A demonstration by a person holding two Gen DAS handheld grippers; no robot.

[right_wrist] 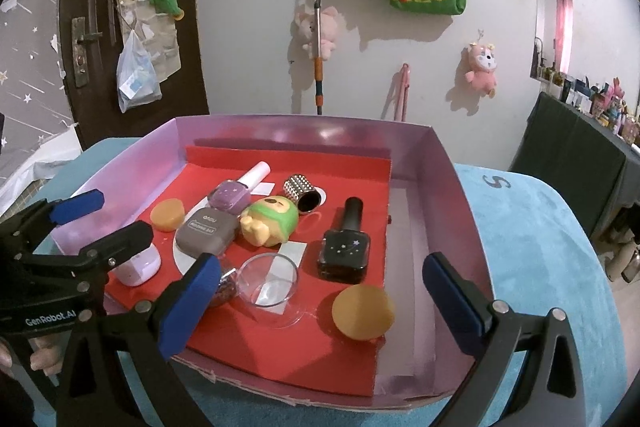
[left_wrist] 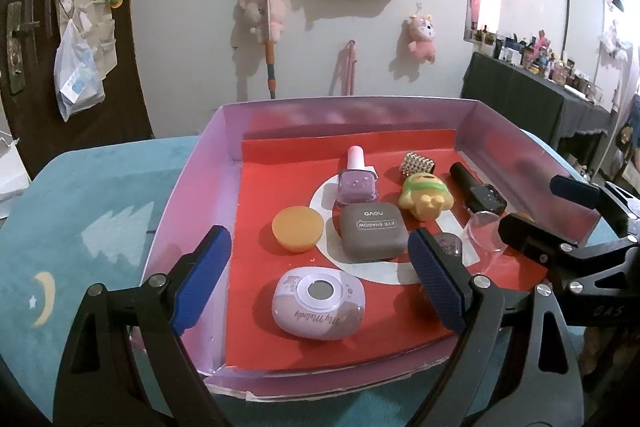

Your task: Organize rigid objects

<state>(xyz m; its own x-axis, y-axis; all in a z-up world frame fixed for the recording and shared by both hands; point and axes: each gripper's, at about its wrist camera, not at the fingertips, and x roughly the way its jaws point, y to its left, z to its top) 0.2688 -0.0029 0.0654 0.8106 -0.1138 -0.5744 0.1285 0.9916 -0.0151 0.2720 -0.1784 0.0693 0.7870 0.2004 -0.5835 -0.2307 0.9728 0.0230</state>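
Both tools (left_wrist: 320,275) (right_wrist: 320,303) gape wide, seemingly empty, over the tray (right_wrist: 440,163).

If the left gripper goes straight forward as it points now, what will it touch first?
Probably the lilac My Melody case, which lies just ahead between the open left gripper's fingers. The grey eye shadow compact lies behind it. Depth is uncertain in this fisheye view.

Black linkage arms, silver rivets, textured blue pads (left_wrist: 438,287).
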